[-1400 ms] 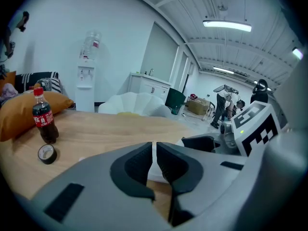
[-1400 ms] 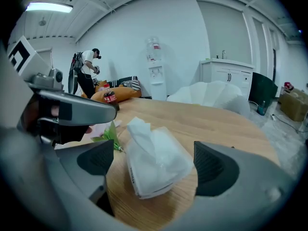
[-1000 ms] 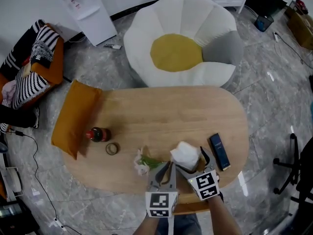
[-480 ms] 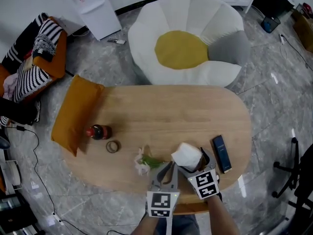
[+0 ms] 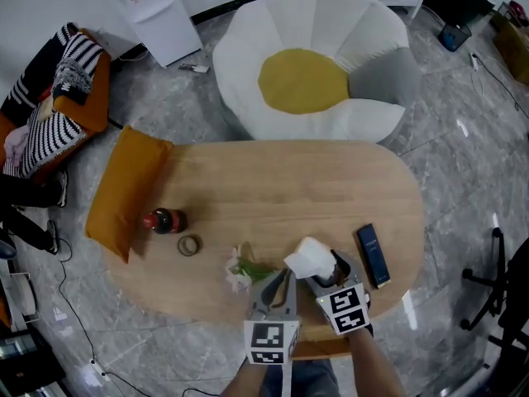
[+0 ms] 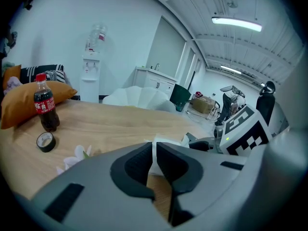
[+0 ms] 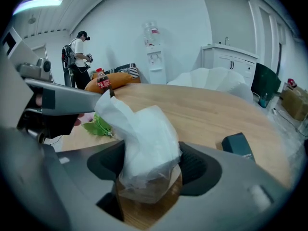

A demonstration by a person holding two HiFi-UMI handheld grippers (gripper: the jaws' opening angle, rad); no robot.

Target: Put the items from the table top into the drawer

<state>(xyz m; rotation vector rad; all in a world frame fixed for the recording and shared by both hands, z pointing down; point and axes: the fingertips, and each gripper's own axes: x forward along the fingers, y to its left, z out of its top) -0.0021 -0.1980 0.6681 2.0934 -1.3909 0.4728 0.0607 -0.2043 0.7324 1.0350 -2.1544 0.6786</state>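
Jaws of right gripper (image 7: 150,170), just closing, clamp white bag (image 5: 311,257) at near edge of table (image 5: 289,180); left gripper (image 6: 155,150) jaws together, empty. Left on table: bottle (image 5: 163,221), tape roll (image 5: 189,246), flower (image 5: 240,272), dark box (image 5: 373,255). Nothing judged stowed yet.

Right gripper (image 7: 149,172): we see its jaws have just been closing, no longer spread wide.
White bag (image 7: 144,138): we find it now squeezed between them.

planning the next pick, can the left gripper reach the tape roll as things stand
Probably yes: the tape roll lies in the open on the table, left of the left gripper, which holds nothing. Only the flower lies near that path, and it could be skirted.
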